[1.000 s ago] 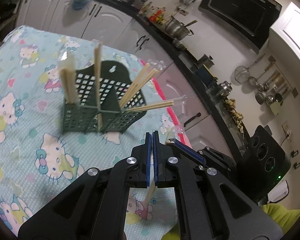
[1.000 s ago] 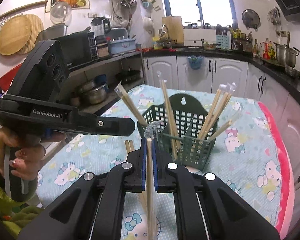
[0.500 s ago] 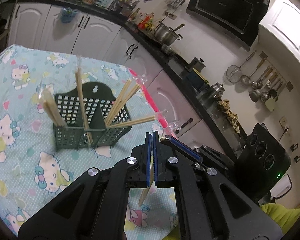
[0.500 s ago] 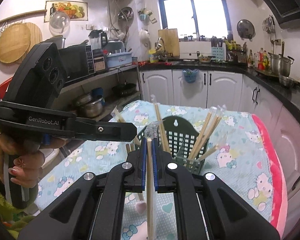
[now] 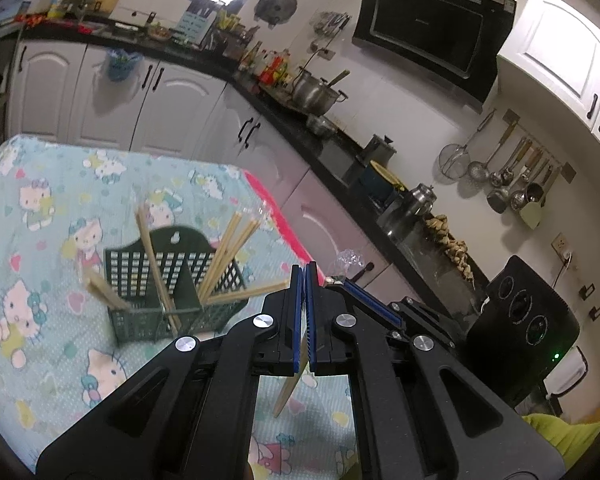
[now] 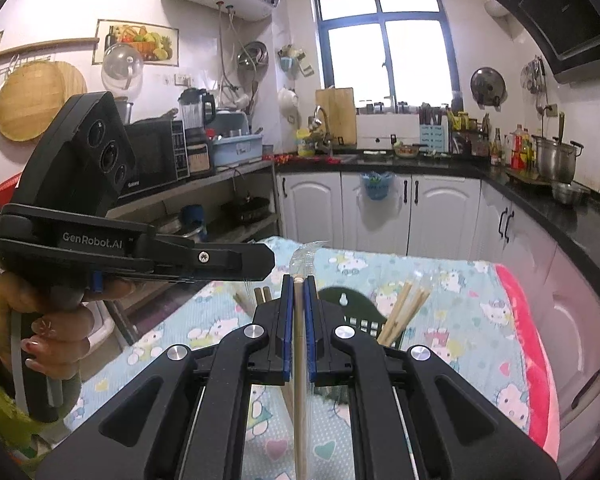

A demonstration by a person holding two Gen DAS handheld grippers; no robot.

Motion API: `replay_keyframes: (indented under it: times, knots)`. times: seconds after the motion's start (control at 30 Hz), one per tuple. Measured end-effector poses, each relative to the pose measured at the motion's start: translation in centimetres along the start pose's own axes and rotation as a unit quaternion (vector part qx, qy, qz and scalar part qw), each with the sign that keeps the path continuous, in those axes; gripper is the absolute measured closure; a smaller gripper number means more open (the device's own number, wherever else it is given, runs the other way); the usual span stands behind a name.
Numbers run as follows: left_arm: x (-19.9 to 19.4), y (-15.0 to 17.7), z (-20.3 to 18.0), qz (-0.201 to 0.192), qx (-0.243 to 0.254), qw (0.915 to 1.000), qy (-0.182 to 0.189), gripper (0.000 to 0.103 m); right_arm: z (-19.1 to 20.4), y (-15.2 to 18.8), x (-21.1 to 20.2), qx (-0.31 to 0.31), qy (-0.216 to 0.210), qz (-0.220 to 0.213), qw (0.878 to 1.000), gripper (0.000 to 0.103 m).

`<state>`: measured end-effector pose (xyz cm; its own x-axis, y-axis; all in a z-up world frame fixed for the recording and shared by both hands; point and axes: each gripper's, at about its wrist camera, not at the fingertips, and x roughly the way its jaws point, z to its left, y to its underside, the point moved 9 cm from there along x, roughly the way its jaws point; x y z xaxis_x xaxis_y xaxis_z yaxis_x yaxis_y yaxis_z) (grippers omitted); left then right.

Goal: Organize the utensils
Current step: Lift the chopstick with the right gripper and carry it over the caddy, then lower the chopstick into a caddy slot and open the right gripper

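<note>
Chopsticks (image 5: 224,258) fill a green basket (image 5: 172,276) on cartoon-print tablecloth (image 5: 40,240), apparently kitchen.

We see our left claw (image 5: 305,280) clamped on a chopstick (image 5: 287,387) (wrapper crinkled), above the basket (image 5: 168,280).

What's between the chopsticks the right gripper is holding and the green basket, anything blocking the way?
Nothing visible lies between them. The right gripper is shut on wrapped chopsticks, held above the cloth-covered table. The green basket stands just ahead, but chopsticks already in it lean across the right-hand compartments, crowding the opening.
</note>
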<state>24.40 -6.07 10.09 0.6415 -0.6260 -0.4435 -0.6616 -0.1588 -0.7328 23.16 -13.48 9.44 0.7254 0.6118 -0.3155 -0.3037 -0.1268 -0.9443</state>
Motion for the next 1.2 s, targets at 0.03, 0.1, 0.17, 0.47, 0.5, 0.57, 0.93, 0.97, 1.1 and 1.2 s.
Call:
replay_keyframes:
  times: [0.03,0.1,0.17,0.47,0.5,0.57,0.93,0.97,1.1,1.2]
  knots:
    - [-0.2,-0.5,-0.2,-0.005,0.004,1.0,-0.001,0.103,0.0,-0.3,0.0,-0.001,0.0,-0.003,1.0,0.097]
    - [-0.6,-1.1,-0.4,-0.012,0.008,0.9999,-0.001,0.103,0.1,-1.0,-0.2,-0.002,0.001,-0.011,1.0,0.097]
    - [-1.1,-1.8,-0.5,-0.021,0.012,0.9997,-0.004,0.103,0.1,-1.5,-0.3,-0.003,0.0,-0.016,1.0,0.097]
    - [-3.0,-5.7,-0.5,-0.058,0.019,0.998,-0.012,0.103,-0.2,-4.8,-0.7,-0.014,0.008,-0.046,0.999,0.097]
    - [-3.1,-6.0,-0.5,-0.062,0.021,0.9978,-0.013,0.103,-0.3,-5.1,-0.7,-0.014,0.008,-0.049,0.999,0.097]
    - [-3.5,-6.8,-0.6,-0.07,0.024,0.9971,-0.016,0.103,-0.5,-5.9,-0.6,-0.015,0.011,-0.055,0.998,0.097]
    - [-3.8,-9.5,1.7,-0.098,0.033,0.9928,-0.061,0.103,-1.2,-9.2,0.8,-0.013,0.002,-0.103,0.995,0.097]
    - [-3.8,-9.6,2.0,-0.099,0.033,0.9925,-0.063,0.103,-1.3,-9.4,1.0,-0.011,-0.001,-0.108,0.994,0.097]
    - [-3.4,-9.5,3.4,-0.104,0.03,0.9913,-0.075,0.103,-1.4,-10.2,2.0,-0.005,-0.009,-0.127,0.992,0.097]
    - [-2.6,-9.1,4.7,-0.098,0.023,0.9916,-0.081,0.103,-1.5,-10.3,2.8,-0.009,-0.014,-0.141,0.99,0.097]
